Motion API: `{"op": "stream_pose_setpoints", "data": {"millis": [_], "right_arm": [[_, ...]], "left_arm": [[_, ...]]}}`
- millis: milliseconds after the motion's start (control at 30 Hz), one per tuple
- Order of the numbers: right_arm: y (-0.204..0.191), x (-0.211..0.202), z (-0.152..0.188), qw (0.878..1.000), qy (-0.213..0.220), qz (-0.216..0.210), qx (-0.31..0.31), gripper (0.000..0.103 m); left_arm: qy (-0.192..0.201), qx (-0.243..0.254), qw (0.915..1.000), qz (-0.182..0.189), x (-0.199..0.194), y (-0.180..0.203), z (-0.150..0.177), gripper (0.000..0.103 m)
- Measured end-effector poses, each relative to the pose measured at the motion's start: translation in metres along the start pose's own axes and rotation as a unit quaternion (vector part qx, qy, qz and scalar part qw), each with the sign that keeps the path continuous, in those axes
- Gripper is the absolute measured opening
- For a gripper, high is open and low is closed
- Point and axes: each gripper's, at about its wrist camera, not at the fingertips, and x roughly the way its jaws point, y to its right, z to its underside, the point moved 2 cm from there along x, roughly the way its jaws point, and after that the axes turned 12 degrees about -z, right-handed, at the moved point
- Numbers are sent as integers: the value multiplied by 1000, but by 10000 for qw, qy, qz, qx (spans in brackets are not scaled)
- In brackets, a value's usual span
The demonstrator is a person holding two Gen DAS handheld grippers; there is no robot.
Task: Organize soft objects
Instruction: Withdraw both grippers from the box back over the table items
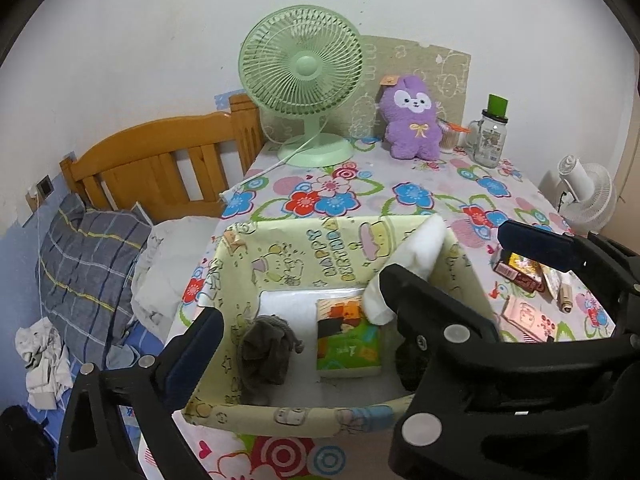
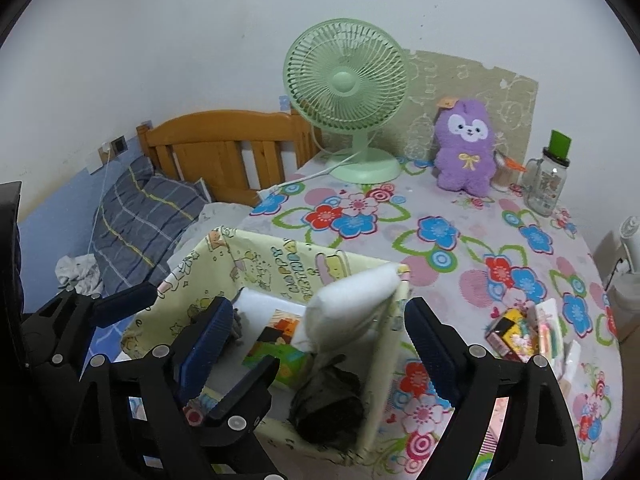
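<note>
A pale yellow fabric box (image 1: pixel 280 236) stands on the flowered tablecloth. Inside lie a grey cloth (image 1: pixel 266 348), a tissue pack with a green and orange print (image 1: pixel 348 344) and a dark bundle (image 2: pixel 328 404) in the near right corner. A white soft pack (image 1: pixel 424 248) leans on the box's right rim. My left gripper (image 1: pixel 296 312) hangs open over the box, touching nothing. My right gripper (image 2: pixel 320 340) is open too, its fingers either side of the white pack (image 2: pixel 352 296) and apart from it. A purple plush rabbit (image 1: pixel 412 120) sits at the table's back.
A green desk fan (image 1: pixel 302 80) and a glass jar (image 1: pixel 490 136) stand at the table's back. Small packets (image 1: pixel 528 276) lie to the right of the box. A bed with a wooden headboard (image 1: pixel 160 160) and a plaid pillow (image 1: pixel 88 268) is on the left.
</note>
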Motion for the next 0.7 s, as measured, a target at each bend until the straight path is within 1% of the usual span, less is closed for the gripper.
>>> {"op": "stream_pose_setpoints", "data": {"millis": [33,100,300,700], "right_arm": [[1,-4,0,10000,32,64,-8,91],[4,-10,0,9998,76,160,-10,95],[16,-28,3,9989,156,428,61,100],[39,-64,16,9962,295,804,132,101]], "left_arm": [[19,7,10000,12,-2,1,0,102],[65,32,10000,42,-6,6,-1,102],[133,117,9998,63,-15,20,-2,103],[268,239,9992,194,-37,54,-2,103]]}}
